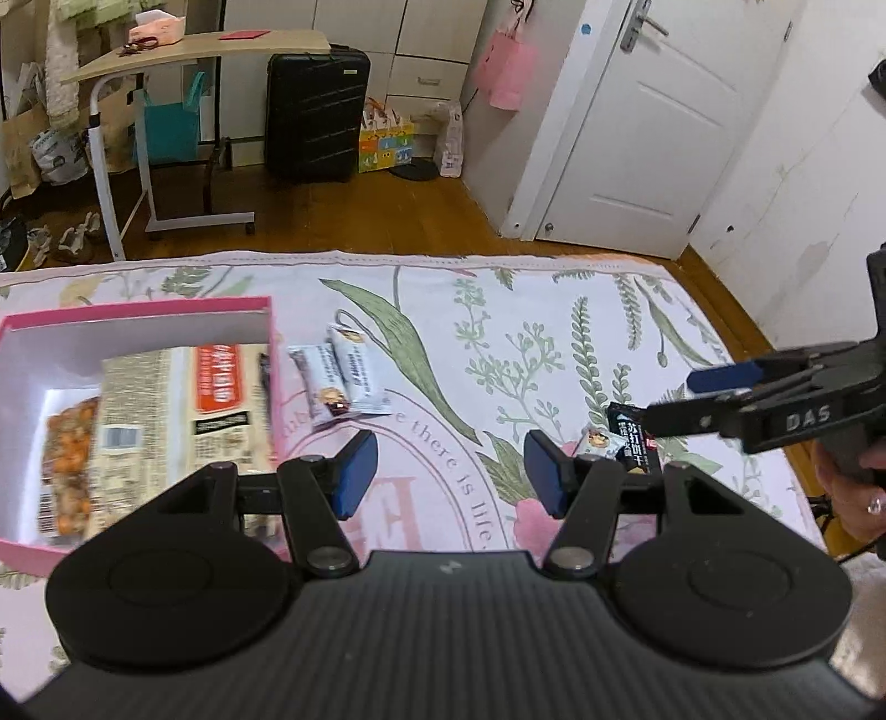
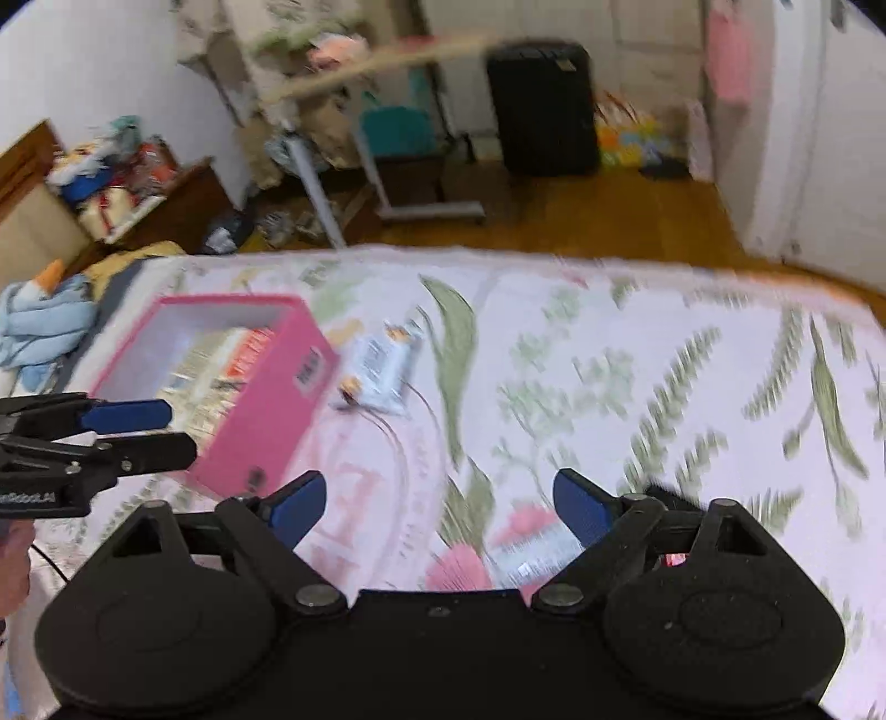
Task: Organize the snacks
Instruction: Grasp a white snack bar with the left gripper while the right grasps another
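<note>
A pink box (image 1: 138,310) lies open on the floral bedsheet at the left, holding a large printed snack packet (image 1: 160,410). Two white snack bars (image 1: 343,376) lie just right of the box. A black snack packet (image 1: 631,437) and a small pale packet (image 1: 595,443) lie further right. My left gripper (image 1: 448,471) is open and empty above the sheet between the bars and the black packet. My right gripper (image 2: 437,507) is open and empty; it shows in the left wrist view (image 1: 686,399) close over the black packet. The pink box (image 2: 260,399) and bars (image 2: 382,365) show blurred in the right wrist view.
The bed's far edge (image 1: 387,257) drops to a wooden floor. Beyond stand a wheeled side table (image 1: 183,50), a black suitcase (image 1: 315,111) and a white door (image 1: 653,122). A blue cloth (image 2: 39,321) lies at the bed's left side.
</note>
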Tool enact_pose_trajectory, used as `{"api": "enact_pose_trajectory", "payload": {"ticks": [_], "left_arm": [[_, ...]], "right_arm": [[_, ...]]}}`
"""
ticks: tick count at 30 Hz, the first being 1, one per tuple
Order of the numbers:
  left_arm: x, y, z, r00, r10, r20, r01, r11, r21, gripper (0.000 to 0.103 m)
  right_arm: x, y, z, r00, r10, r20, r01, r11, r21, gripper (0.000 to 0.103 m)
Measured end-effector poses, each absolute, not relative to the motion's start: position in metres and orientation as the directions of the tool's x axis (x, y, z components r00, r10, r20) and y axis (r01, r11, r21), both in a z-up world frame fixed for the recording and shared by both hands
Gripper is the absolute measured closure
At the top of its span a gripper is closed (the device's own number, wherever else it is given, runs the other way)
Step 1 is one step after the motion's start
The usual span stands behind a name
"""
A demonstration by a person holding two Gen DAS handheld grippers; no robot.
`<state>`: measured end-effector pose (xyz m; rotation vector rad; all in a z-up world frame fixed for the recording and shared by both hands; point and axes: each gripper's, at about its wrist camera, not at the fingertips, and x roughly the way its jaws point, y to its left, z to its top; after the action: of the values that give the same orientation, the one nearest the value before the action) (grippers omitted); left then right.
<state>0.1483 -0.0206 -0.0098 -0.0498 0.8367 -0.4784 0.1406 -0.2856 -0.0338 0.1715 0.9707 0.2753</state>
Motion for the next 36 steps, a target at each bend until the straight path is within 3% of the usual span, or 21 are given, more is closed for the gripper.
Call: {"api": "enact_pose_trajectory", "payload": {"ticks": [9, 13, 17, 20, 24, 27, 30, 32, 36], "left_arm": [[0.188, -0.06, -0.067, 0.618, -0.329, -0.714, 0.298, 0.938, -0.175, 0.047], [0.217, -0.083, -0.094, 0.634, -0.22, -0.741, 0.259, 0.964, -0.064, 0.047], [0.248, -0.092, -0.117, 0.601, -0.203, -0.773, 0.191, 0.976, -0.108, 0.047], [0.261, -0.097, -0.132, 0.647, -0.152, -0.747, 0.161, 0.985, -0.061, 0.047], [0.274, -0.094, -0.15, 0.657, -0.112, -0.745, 0.128, 0.991, -0.037, 0.047], [0.282, -0.09, -0.156, 0.644, -0.124, -0.755, 0.147, 0.988, -0.038, 0.047], [0.287, -0.09, -0.16, 0.644, -0.118, -0.756, 0.175, 0.985, -0.005, 0.056], [0.289, -0.093, -0.164, 0.64, -0.104, -0.761, 0.19, 0.981, 0.026, 0.072], [0.292, -0.091, -0.165, 0.629, -0.122, -0.768, 0.195, 0.981, 0.003, 0.077]], "right_arm": [[0.165, -0.335, -0.127, 0.355, 0.423, -0.834, 0.146, 0.856, 0.496, 0.022], [0.172, -0.338, -0.158, 0.291, 0.419, -0.86, 0.195, 0.854, 0.483, 0.023], [0.184, -0.332, -0.179, 0.312, 0.39, -0.866, 0.191, 0.868, 0.459, 0.024], [0.187, -0.317, -0.181, 0.367, 0.334, -0.868, 0.138, 0.903, 0.406, 0.026], [0.187, -0.285, -0.178, 0.463, 0.191, -0.865, -0.038, 0.98, 0.197, 0.058], [0.188, -0.276, -0.18, 0.517, 0.172, -0.838, -0.115, 0.985, 0.131, 0.064], [0.193, -0.279, -0.177, 0.558, 0.194, -0.807, -0.158, 0.979, 0.126, 0.066], [0.195, -0.282, -0.177, 0.566, 0.215, -0.796, -0.163, 0.975, 0.148, 0.067], [0.198, -0.286, -0.179, 0.554, 0.22, -0.803, -0.149, 0.975, 0.165, 0.067]]}}
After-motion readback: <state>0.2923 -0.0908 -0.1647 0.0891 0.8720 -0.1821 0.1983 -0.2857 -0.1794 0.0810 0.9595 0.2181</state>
